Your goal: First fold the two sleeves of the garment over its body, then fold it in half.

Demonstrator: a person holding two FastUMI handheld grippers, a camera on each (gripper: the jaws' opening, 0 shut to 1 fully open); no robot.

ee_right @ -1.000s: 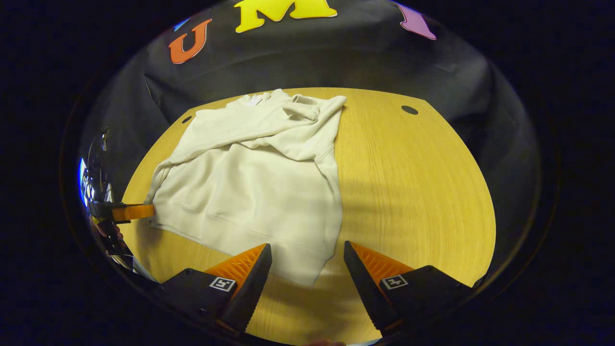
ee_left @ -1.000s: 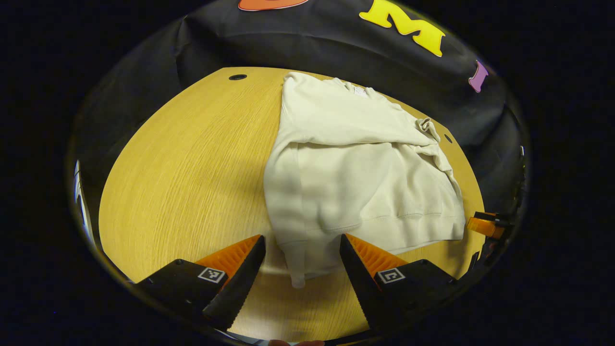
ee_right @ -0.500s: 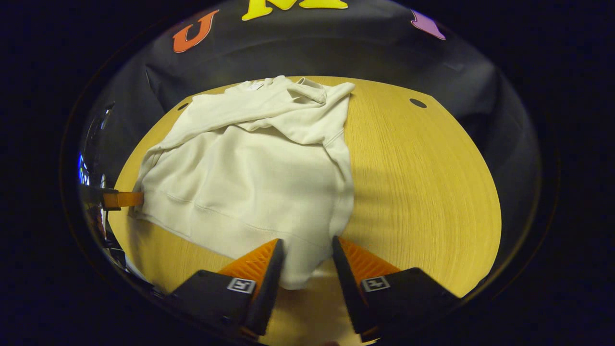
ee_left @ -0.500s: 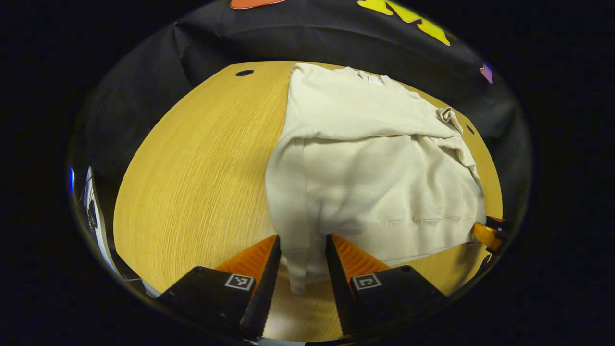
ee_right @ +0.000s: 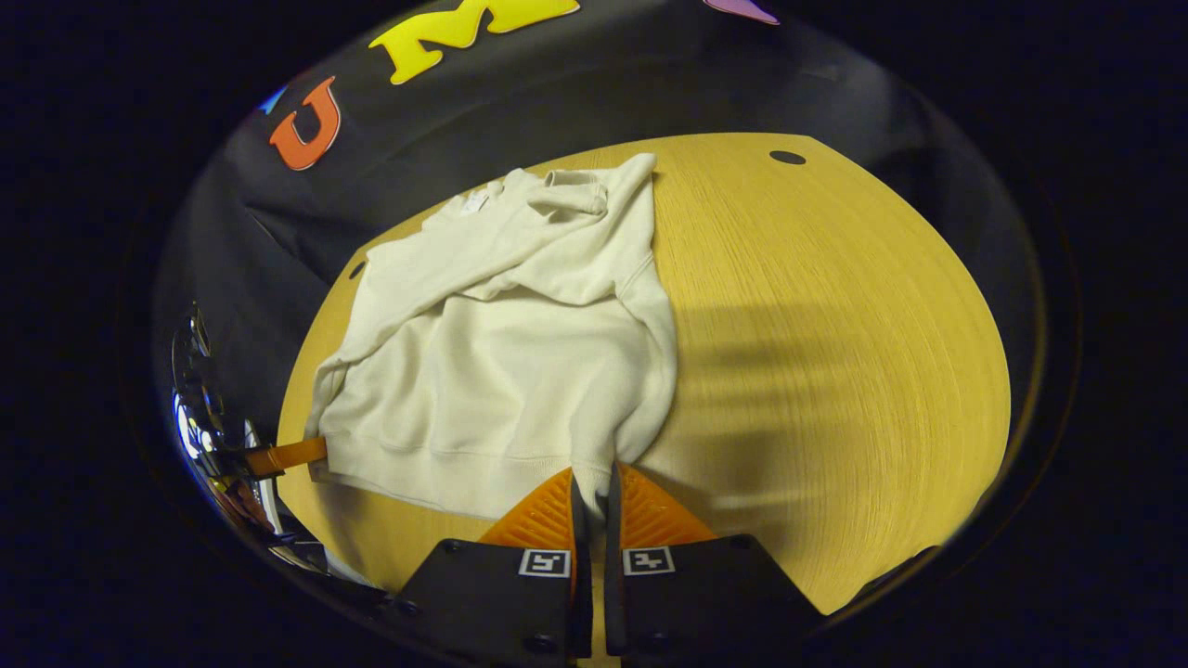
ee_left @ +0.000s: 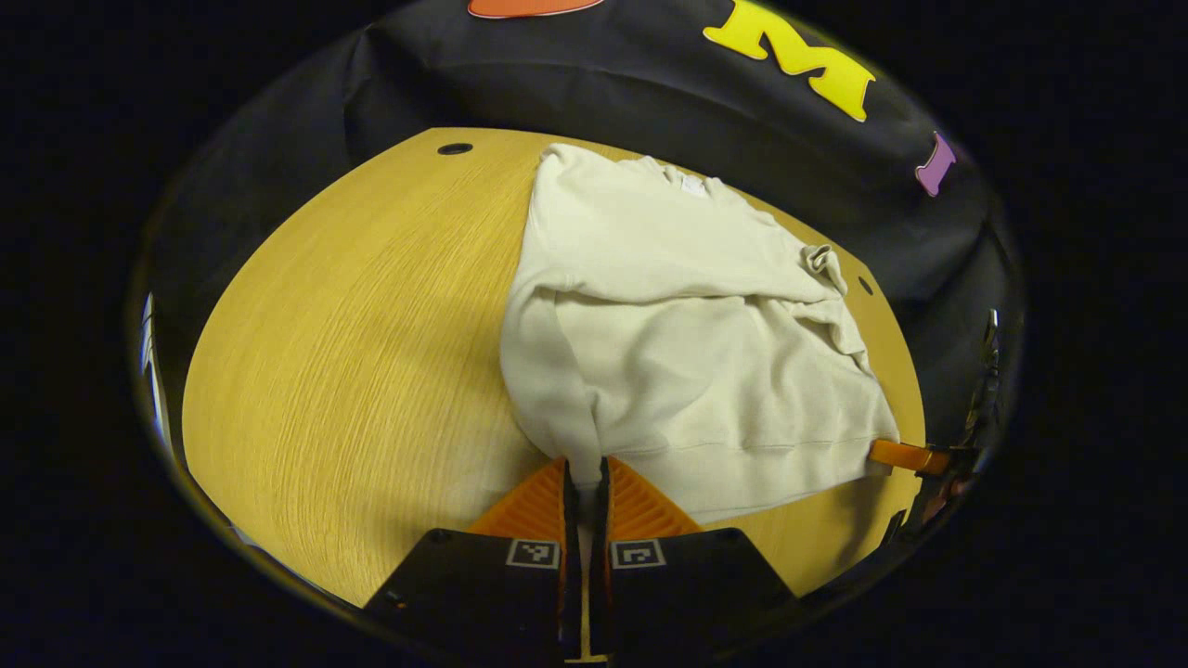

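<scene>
The sweatshirt (ee_left: 687, 343) is plain cream, one even tone over body, folded sleeves and ribbed hem, with a small white tag (ee_left: 693, 185) at the collar. The table (ee_left: 353, 353) is honey-yellow wood with fine, close grain lines and two small dark round holes (ee_left: 455, 148) near its far edge; grey shadow bands cross it in the right gripper view. Each gripper body is black and carries small square black-and-white markers (ee_right: 544, 562).
</scene>
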